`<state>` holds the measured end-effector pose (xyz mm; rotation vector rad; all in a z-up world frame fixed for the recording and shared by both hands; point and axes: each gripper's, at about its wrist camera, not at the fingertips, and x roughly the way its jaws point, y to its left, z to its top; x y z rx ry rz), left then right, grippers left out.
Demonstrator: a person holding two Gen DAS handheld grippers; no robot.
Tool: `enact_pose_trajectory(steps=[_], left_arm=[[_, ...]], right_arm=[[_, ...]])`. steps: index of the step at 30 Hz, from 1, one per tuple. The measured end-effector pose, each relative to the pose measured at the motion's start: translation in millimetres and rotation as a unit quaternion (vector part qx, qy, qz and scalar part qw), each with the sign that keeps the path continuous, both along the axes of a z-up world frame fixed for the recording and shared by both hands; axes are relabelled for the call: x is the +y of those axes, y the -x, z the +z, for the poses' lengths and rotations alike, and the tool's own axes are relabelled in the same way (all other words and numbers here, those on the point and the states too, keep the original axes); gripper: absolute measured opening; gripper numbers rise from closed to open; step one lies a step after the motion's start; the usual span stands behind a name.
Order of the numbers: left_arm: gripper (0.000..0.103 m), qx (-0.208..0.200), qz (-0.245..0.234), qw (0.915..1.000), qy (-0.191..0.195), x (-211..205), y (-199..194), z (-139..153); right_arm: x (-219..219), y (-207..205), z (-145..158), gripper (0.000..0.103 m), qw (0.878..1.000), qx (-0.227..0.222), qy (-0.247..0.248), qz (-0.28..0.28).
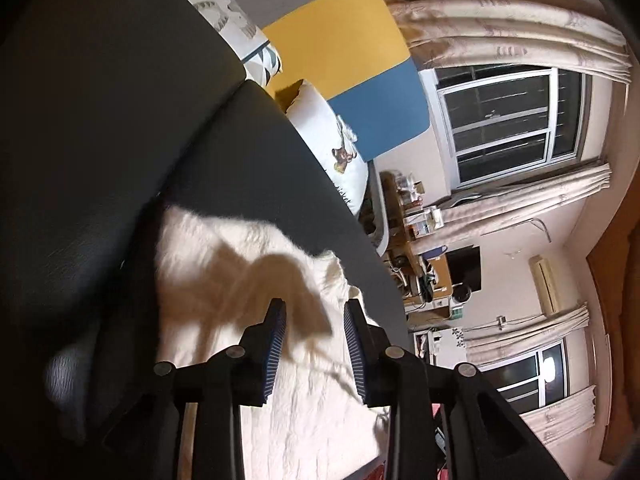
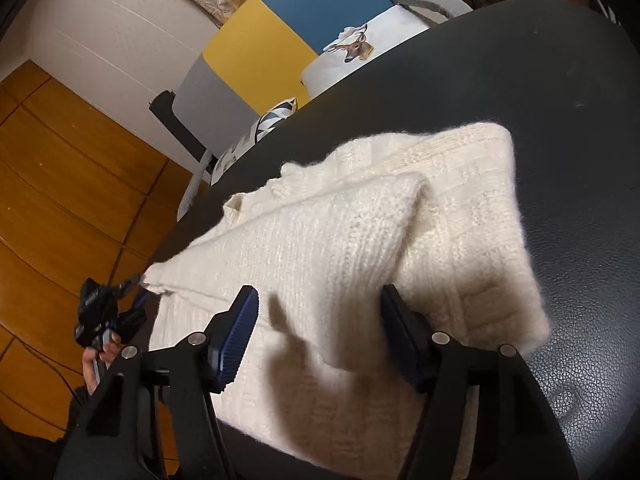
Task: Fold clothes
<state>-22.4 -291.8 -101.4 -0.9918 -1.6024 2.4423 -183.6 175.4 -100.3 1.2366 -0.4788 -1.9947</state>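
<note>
Sweater, cream-white chunky knit [image 2: 420, 216], lies partly folded on a black leather-look padded surface [image 2: 560, 80]; one thick folded layer lies diagonally over a flat layer beneath. No containers visible near the garment.

Left side of the right wrist view: orange-brown wooden floor [image 2: 60, 184], then the left claw [image 2: 138, 292], small and dark, right at the sweater's left corner. Can't tell from here if it pinches the knit. A hand [image 2: 96, 364] shows under it.

Left wrist view: left claw [image 1: 315, 344] with blue ribbed pads [image 1: 276, 344] stands narrow, gap clear between the pads, white knit visible through the gap and below it; pads not pressing on fabric. Sweater [image 1: 240, 280] blurred, claw shadow across it.

Centre of the right wrist view: right claw [image 2: 318, 336] stands wide, jaws either side of the raised folded layer. Right pad sits against the fold's edge, left pad is apart from it, so no firm grip visible.

Right and behind: white cushion with deer print [image 2: 360, 52] at the far edge of the surface, patterned cushion [image 2: 276, 116] beside it, wall panel in grey, yellow and blue blocks [image 2: 260, 48]. Left wrist view also shows beige curtains [image 1: 520, 28] and a dark window [image 1: 508, 120].
</note>
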Motion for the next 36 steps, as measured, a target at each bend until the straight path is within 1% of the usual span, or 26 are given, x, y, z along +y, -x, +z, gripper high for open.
enact_pose_trajectory(steps=[1,2,3,5,6,7,8,9,11,12,13,15,18,20,22,24,26,28,31,35,36], left_arm=[[0.027,-0.007,-0.005,0.9999,0.010,0.3,6.6,1.5],[0.018,-0.007,-0.013,0.9995,0.027,3.7,11.1,5.6],[0.012,-0.006,-0.022,0.9987,0.044,8.0,15.1,10.5],[0.006,0.004,-0.027,0.9977,0.062,14.0,17.8,21.0],[0.007,0.013,-0.023,0.9976,0.065,14.8,17.6,26.6],[0.007,0.023,-0.018,0.9973,0.067,15.1,17.4,32.2],[0.007,0.027,-0.008,0.9974,0.067,14.0,16.9,34.9],[0.007,0.025,0.001,0.9976,0.065,11.6,18.7,33.6],[0.007,0.019,0.018,0.9978,0.060,6.6,23.9,29.0],[0.007,0.017,0.027,0.9982,0.050,3.8,26.1,24.9],[0.007,0.015,0.034,0.9987,0.034,0.3,28.1,19.2],[0.007,0.004,0.053,0.9984,0.021,-4.4,34.7,8.0],[0.007,-0.016,0.067,0.9975,0.016,-7.3,42.6,-8.1],[0.007,-0.025,0.071,0.9971,0.007,-9.0,44.9,-19.1],[0.007,-0.031,0.070,0.9970,0.011,-9.2,46.5,-25.4],[0.007,-0.037,0.066,0.9970,0.019,-9.2,47.7,-28.3],[0.007,-0.041,0.065,0.9969,0.018,-11.3,47.5,-30.4],[0.007,-0.043,0.068,0.9967,0.008,-14.2,46.6,-33.9],[0.007,-0.047,0.069,0.9966,0.000,-14.5,45.5,-37.9],[0.007,-0.052,0.064,0.9964,0.015,-10.0,48.1,-36.0],[0.007,-0.055,0.064,0.9963,0.018,-9.8,49.0,-35.6]], right_arm=[[-1.2,-1.0,1.5,0.063,1.000,0.006,-0.008,0.001],[-2.6,-1.9,2.8,0.063,1.000,0.012,-0.020,0.004],[-4.1,-2.8,4.2,0.063,0.999,0.017,-0.032,0.007],[-4.1,-5.5,10.0,0.063,0.997,0.036,-0.063,0.015],[-4.5,-6.8,14.8,0.055,0.996,0.046,-0.072,0.017],[-5.2,-8.0,20.2,0.041,0.995,0.057,-0.077,0.018],[-5.4,-8.6,26.5,0.036,0.994,0.069,-0.080,0.018],[-5.3,-8.9,33.2,0.033,0.993,0.082,-0.082,0.017],[-6.7,-4.8,41.1,0.030,0.991,0.096,-0.088,0.018],[-7.9,-0.6,42.1,0.025,0.991,0.099,-0.093,0.016],[-9.0,5.6,42.1,0.023,0.990,0.100,-0.098,0.012],[-10.3,15.0,41.5,0.022,0.990,0.097,-0.098,0.004],[-12.9,27.3,38.3,0.022,0.992,0.087,-0.090,-0.007],[-15.2,35.2,35.0,0.022,0.993,0.077,-0.084,-0.015],[-16.3,42.0,29.0,0.022,0.994,0.065,-0.083,-0.021],[-16.9,47.4,22.7,0.022,0.995,0.055,-0.085,-0.023],[-16.5,51.9,16.8,0.022,0.995,0.045,-0.086,-0.026],[-15.3,56.6,13.8,0.022,0.995,0.037,-0.083,-0.033],[-10.1,66.1,10.5,0.022,0.997,0.013,-0.059,-0.043],[-3.0,75.7,4.4,0.023,0.997,-0.035,-0.026,-0.056],[-1.8,76.2,5.6,0.023,0.997,-0.035,-0.023,-0.059]])
